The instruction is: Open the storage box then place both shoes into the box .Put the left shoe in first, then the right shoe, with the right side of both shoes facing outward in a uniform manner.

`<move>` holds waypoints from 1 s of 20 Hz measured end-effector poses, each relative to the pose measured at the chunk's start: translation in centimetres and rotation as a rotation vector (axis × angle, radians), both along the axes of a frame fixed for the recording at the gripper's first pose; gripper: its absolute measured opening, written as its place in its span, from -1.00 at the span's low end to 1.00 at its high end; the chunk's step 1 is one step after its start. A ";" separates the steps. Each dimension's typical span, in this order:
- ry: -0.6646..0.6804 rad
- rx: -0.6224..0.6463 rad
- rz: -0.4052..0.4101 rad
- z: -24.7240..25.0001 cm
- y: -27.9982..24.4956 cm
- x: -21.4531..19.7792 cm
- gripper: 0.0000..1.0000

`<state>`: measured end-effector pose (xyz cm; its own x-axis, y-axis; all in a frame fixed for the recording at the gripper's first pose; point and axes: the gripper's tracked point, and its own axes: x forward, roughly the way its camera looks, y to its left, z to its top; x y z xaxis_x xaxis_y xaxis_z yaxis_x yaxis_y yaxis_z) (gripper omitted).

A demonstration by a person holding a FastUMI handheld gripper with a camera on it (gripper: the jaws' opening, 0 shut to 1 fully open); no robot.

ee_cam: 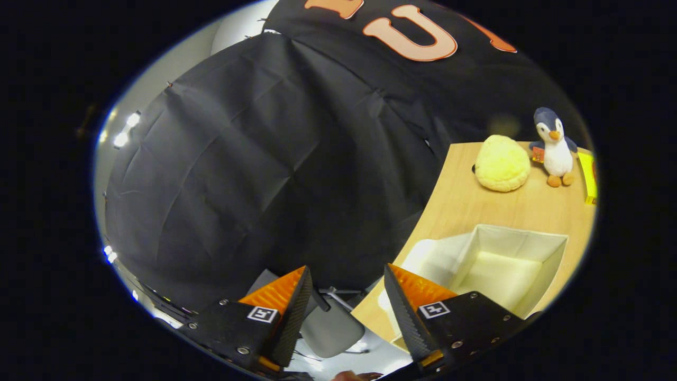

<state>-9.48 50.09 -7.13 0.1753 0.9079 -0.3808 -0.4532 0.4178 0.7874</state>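
Note:
The storage box (508, 264) is a pale fabric cube standing open on the wooden table (476, 209), its inside bare, with its lid flap (431, 259) folded out toward the table's edge. My gripper (346, 275) is open with nothing between its fingers. It hangs off the table's near edge, tilted, with the box just beyond and to the side of one finger (410, 301). No shoes are in sight.
A yellow round plush (501, 163) and a penguin toy (552, 147) stand at the back of the table, with a yellow object (588, 177) beside them. Below the fingers is a grey chair seat (330, 330). Black cloth wall (264, 159) lies ahead.

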 end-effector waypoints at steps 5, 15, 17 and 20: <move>-0.101 -0.201 -0.125 -6.4 -8.5 2.5 0.94; -0.221 -0.712 -0.324 -21.0 -31.3 1.4 0.84; -0.175 -0.769 -0.341 -24.1 -34.7 -0.2 0.81; -0.086 -0.836 -0.367 -27.5 -38.9 -2.4 0.77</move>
<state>-11.89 11.21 -34.63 0.4566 0.2238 -0.8611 -0.2225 0.9658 0.1330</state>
